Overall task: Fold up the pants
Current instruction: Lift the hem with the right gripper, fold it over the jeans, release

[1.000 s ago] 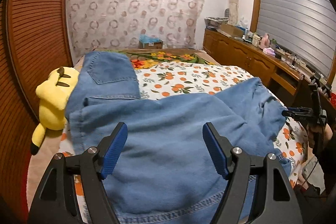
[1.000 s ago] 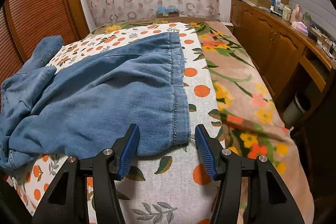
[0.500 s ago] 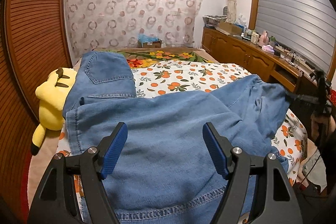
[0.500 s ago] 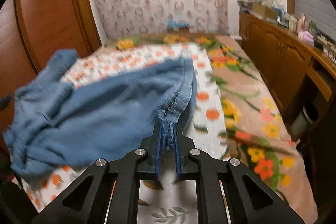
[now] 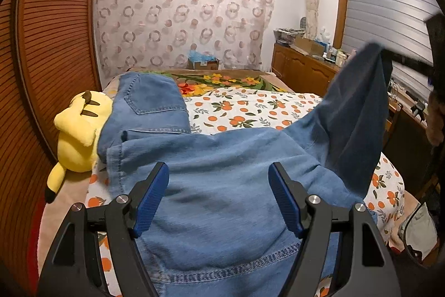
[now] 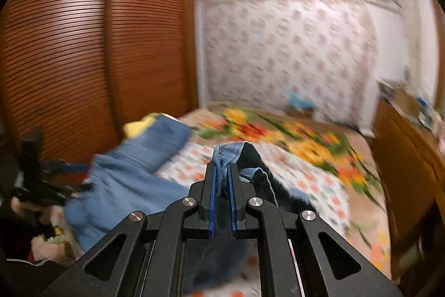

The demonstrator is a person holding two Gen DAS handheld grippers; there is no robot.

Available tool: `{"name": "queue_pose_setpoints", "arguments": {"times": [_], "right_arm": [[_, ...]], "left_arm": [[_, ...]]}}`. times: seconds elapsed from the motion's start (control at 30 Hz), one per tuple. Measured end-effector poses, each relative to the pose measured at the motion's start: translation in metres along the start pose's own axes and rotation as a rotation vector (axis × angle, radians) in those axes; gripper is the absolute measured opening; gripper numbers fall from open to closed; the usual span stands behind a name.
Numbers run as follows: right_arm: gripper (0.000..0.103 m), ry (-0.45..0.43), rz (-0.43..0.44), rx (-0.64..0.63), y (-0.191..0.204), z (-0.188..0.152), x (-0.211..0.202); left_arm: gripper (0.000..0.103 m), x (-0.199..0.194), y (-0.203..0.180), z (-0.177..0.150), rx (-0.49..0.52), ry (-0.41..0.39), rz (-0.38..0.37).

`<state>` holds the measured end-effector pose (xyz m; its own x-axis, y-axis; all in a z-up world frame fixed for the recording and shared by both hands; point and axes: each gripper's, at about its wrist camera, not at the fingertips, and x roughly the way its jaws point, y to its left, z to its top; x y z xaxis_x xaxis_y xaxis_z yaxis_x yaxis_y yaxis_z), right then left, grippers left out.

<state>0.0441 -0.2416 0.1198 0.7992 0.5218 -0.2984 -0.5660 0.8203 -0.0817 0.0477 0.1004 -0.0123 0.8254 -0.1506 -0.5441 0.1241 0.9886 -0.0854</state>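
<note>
Blue denim pants (image 5: 222, 180) lie across the bed, waist end at the left by the plush toy. My left gripper (image 5: 218, 194) is open and empty, its blue pads hovering over the seat of the pants near the front edge. My right gripper (image 6: 221, 171) is shut on the hem of one pant leg (image 6: 228, 151) and holds it high above the bed. In the left wrist view that leg (image 5: 358, 113) rises steeply at the right. The right wrist view is blurred with motion.
A yellow plush toy (image 5: 80, 130) lies at the bed's left edge against the slatted wooden wardrobe (image 5: 47, 74). The orange-print sheet (image 5: 250, 113) covers the bed. A wooden sideboard (image 5: 303, 71) with clutter runs along the right wall.
My right gripper closed on the leg hem and lifted it well off the bed, swinging leftward. My left gripper stayed open over the pants.
</note>
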Motion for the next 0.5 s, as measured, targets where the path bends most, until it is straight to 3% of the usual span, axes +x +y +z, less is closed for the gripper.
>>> {"name": "queue_pose_setpoints", "arguments": {"times": [0.17, 0.3, 0.4, 0.5], "right_arm": [[0.008, -0.029, 0.159, -0.091, 0.052, 0.035, 0.007], [0.010, 0.022, 0.267, -0.135, 0.085, 0.047, 0.023], [0.026, 0.063, 0.279, -0.176, 0.100, 0.045, 0.036], [0.033, 0.091, 0.285, -0.158, 0.089, 0.044, 0.047]], "left_arm": [[0.075, -0.015, 0.014, 0.000, -0.019, -0.024, 0.021], [0.075, -0.023, 0.026, 0.000, -0.042, -0.036, 0.040], [0.075, -0.025, 0.034, -0.003, -0.058, -0.034, 0.049], [0.075, -0.022, 0.039, -0.007, -0.071, -0.027, 0.051]]}}
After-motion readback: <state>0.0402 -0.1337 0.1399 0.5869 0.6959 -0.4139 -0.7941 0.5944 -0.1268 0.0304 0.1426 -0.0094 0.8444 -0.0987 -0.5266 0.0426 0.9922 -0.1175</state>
